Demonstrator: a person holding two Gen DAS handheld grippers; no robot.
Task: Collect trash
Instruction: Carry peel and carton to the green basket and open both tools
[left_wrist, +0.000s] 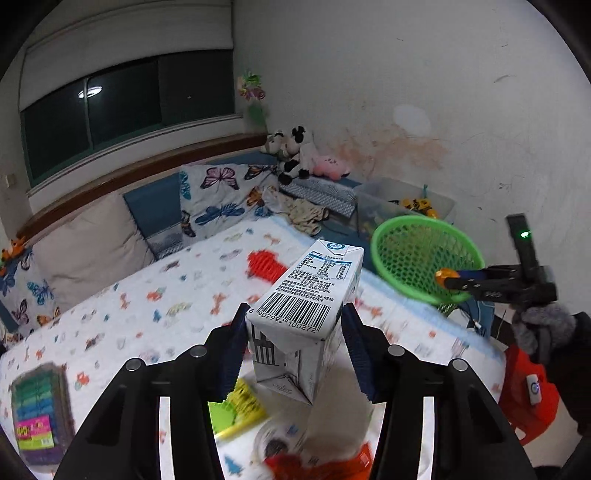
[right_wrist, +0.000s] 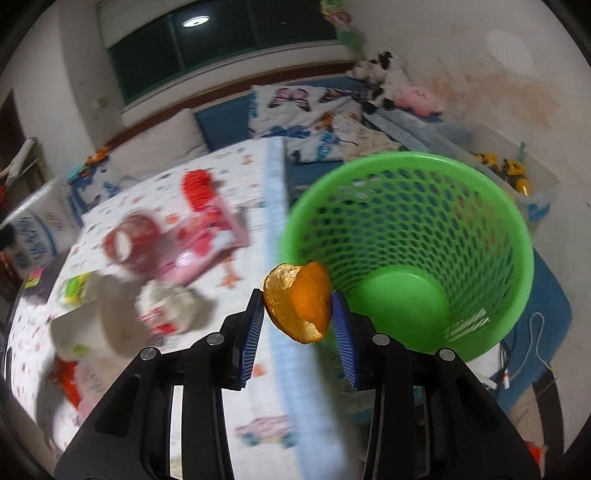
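Observation:
My left gripper (left_wrist: 295, 325) is shut on a white milk carton (left_wrist: 306, 306) with a barcode, held above the bed. My right gripper (right_wrist: 299, 306) is shut on a piece of orange peel (right_wrist: 301, 301), held at the bed's edge just left of the green mesh bin (right_wrist: 406, 254). The bin looks empty inside. In the left wrist view the right gripper (left_wrist: 448, 277) shows at the right with the orange peel (left_wrist: 443, 275) over the green bin (left_wrist: 424, 254).
On the patterned bedsheet (right_wrist: 258, 387) lie a crumpled paper ball (right_wrist: 170, 302), a paper cup (right_wrist: 107, 332), pink and red toys (right_wrist: 177, 243) and a green-yellow wrapper (left_wrist: 236, 410). A clear toy box (left_wrist: 402, 203) and cables (right_wrist: 532, 354) sit beyond the bin.

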